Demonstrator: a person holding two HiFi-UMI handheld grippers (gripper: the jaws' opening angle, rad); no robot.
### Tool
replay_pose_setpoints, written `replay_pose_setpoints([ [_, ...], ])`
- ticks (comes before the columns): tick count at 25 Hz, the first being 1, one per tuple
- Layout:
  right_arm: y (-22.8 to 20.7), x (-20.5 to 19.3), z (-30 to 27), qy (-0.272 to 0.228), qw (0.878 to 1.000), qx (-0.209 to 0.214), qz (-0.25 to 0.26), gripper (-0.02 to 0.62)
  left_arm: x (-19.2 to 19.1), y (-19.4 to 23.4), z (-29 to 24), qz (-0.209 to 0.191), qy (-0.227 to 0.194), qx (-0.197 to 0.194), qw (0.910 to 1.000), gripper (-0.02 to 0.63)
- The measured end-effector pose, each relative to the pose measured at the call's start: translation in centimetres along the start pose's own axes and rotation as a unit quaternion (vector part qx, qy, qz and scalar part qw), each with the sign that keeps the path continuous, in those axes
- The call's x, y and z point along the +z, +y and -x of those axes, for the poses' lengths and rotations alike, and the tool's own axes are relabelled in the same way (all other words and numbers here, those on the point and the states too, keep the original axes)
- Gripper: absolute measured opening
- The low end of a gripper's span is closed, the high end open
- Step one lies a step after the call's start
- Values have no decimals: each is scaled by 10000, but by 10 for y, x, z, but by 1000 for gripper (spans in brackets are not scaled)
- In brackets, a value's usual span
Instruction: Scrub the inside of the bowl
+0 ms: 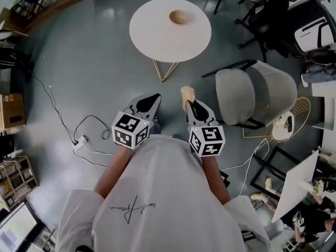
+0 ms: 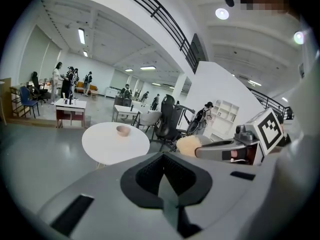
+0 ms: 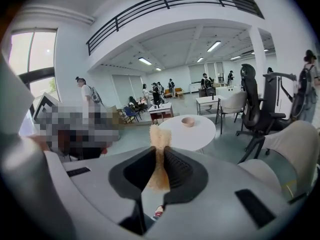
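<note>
Tan scrubber [image 3: 160,133] sat clamped in the right claw [image 3: 159,156], left claw [image 2: 163,160] closed empty (bowl [image 1: 179,17] on surface [image 1: 152,38] at twelve o'clock).

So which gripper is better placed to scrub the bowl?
Right. The right gripper is shut on the tan scrubber; the left gripper is shut and empty. The bowl sits ahead of both.
</note>
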State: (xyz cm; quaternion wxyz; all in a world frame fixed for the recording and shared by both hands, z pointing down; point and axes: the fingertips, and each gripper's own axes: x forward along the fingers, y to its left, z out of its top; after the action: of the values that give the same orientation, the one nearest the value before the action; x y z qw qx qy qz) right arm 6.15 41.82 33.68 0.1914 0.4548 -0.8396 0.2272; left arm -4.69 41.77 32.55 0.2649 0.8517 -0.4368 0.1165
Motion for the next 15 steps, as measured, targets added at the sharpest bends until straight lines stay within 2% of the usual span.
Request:
replay_pose_setpoints([
  [6, 18, 25, -41, 75, 9999, 53, 56, 55, 15, 39, -9, -107, 122, -222, 9996, 5],
  [15, 33, 34, -72, 270, 9996, -42, 2, 54, 26, 90, -6, 204, -10, -279, 9994, 6],
])
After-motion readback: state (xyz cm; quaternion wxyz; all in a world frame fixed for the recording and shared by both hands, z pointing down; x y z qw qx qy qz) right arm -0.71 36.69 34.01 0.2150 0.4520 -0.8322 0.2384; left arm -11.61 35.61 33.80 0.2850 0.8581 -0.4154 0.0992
